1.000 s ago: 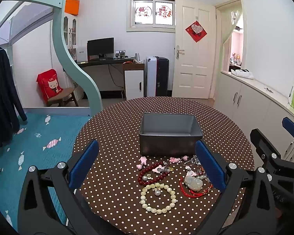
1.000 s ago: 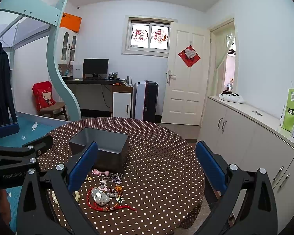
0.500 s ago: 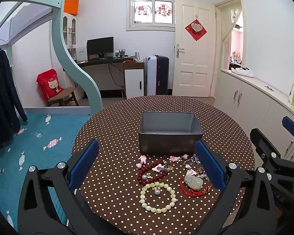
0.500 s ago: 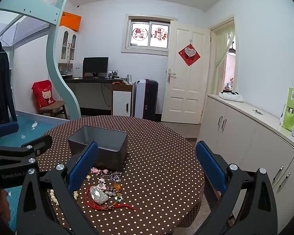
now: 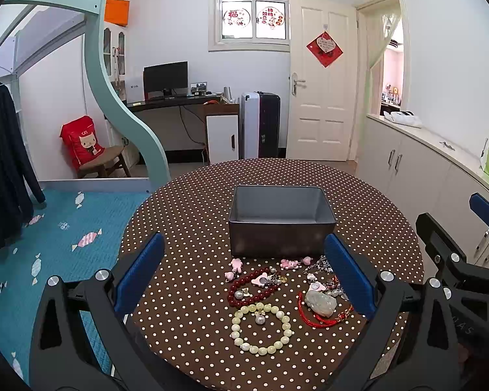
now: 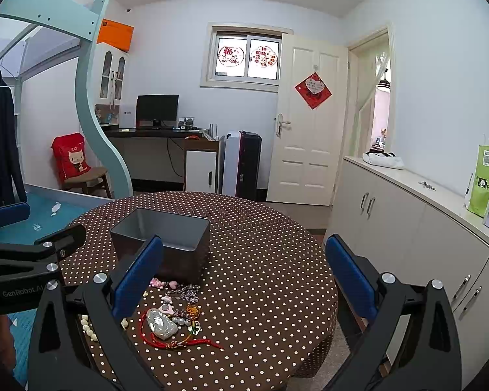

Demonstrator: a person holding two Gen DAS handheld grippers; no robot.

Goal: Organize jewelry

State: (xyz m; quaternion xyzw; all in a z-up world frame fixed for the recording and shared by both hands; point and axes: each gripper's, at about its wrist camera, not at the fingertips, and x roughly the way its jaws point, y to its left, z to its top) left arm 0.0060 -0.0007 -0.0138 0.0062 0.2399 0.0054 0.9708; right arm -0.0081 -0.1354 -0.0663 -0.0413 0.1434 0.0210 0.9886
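Jewelry lies loose on the round dotted table (image 5: 192, 202), just in front of 1 grey metal box (image 5: 281, 224), nothing seen inside it. Counted left to right in the left wrist view: 1 dark red bead bracelet (image 5: 244, 288) at approx. 9 o'clock of the pile, 1 pale bead bracelet (image 5: 260, 329) at 6 o'clock, nearest the camera, 1 pale stone pendant (image 5: 321, 303) on red cord at 3 o'clock, plus several small pink charms (image 5: 236, 265) and silvery bits along the box front, too small to count. Right wrist view shows what the other doesn't: the cord's red tassel end (image 6: 208, 343) trailing toward 4 o'clock, an orange knot piece (image 6: 193, 310), and only a few pale beads past its left finger. Only the left view gives both bracelets whole. Left gripper (image 5: 244, 277) hovers above the pile w/ its blue pads spread wide, holding nothing. Right gripper (image 6: 244, 278) sits at 3 o'clock of the left one, level, also spread wide and empty, aimed past the box's right side. Each gripper's frame shows at the other view's edge.
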